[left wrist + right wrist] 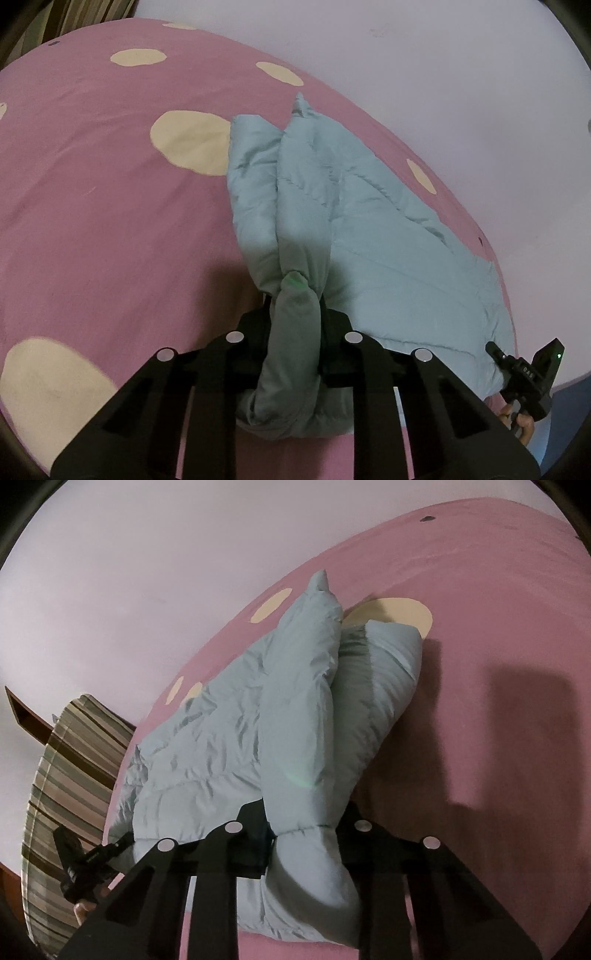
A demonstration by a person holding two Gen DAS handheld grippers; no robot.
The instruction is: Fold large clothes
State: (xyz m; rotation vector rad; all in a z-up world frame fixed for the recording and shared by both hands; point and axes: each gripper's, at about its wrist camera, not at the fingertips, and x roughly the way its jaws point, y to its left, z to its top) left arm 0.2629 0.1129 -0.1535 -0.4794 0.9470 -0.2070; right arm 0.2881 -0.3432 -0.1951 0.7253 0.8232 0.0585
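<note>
Both tongs — left (295,295) and right (306,827) — clamp bunched edges of the jacket (369,221), its bulk trailing toward twelve o'clock on the bed (92,203) — likely raising a fold.

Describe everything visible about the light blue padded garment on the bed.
The light blue padded garment is quilted and puffy, with stitched channels and a smooth, faintly shiny shell. It lies bunched and partly folded on the pink spotted bedsheet, near the wall. Two sleeve-like tubes lie side by side along one edge. The left gripper is shut on one bunched end; the right gripper is shut on another.
</note>
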